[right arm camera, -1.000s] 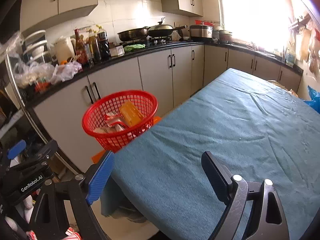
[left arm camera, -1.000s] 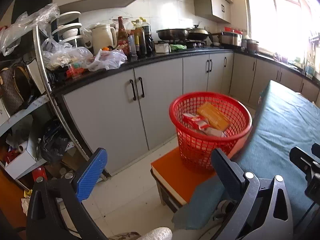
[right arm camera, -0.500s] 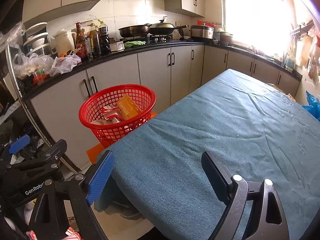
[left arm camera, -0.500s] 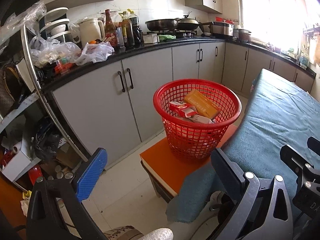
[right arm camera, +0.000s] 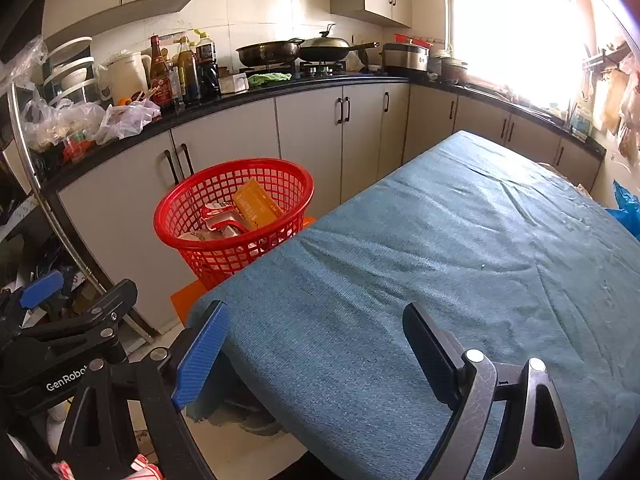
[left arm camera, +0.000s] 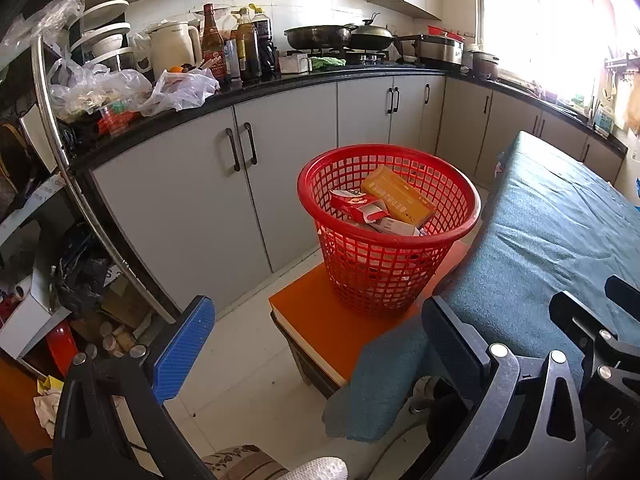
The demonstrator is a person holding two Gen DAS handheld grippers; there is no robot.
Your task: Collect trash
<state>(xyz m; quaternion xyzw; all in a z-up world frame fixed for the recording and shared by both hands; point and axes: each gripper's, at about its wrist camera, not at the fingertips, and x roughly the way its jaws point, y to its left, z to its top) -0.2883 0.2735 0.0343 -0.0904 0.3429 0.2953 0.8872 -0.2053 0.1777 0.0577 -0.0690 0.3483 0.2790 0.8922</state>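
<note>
A red mesh basket (left arm camera: 444, 252) stands on an orange stool (left arm camera: 320, 320) beside the table. It holds an orange box (left arm camera: 396, 196), a red-and-white carton (left arm camera: 356, 204) and other packaging. The basket also shows in the right wrist view (right arm camera: 188, 208). My left gripper (left arm camera: 316, 340) is open and empty, low above the floor in front of the stool. My right gripper (right arm camera: 316, 344) is open and empty, over the near end of the table with the blue cloth (right arm camera: 460, 248).
Grey kitchen cabinets (left arm camera: 192, 192) with a black counter run behind the basket, crowded with plastic bags (left arm camera: 176, 88), bottles (left arm camera: 240, 44) and pans. A metal rack (left arm camera: 60, 128) with clutter stands at the left. White tile floor (left arm camera: 248, 384) lies below.
Both grippers have drawn back and risen a little from the basket, so it sits lower and farther in both views. Both stay open and empty.
</note>
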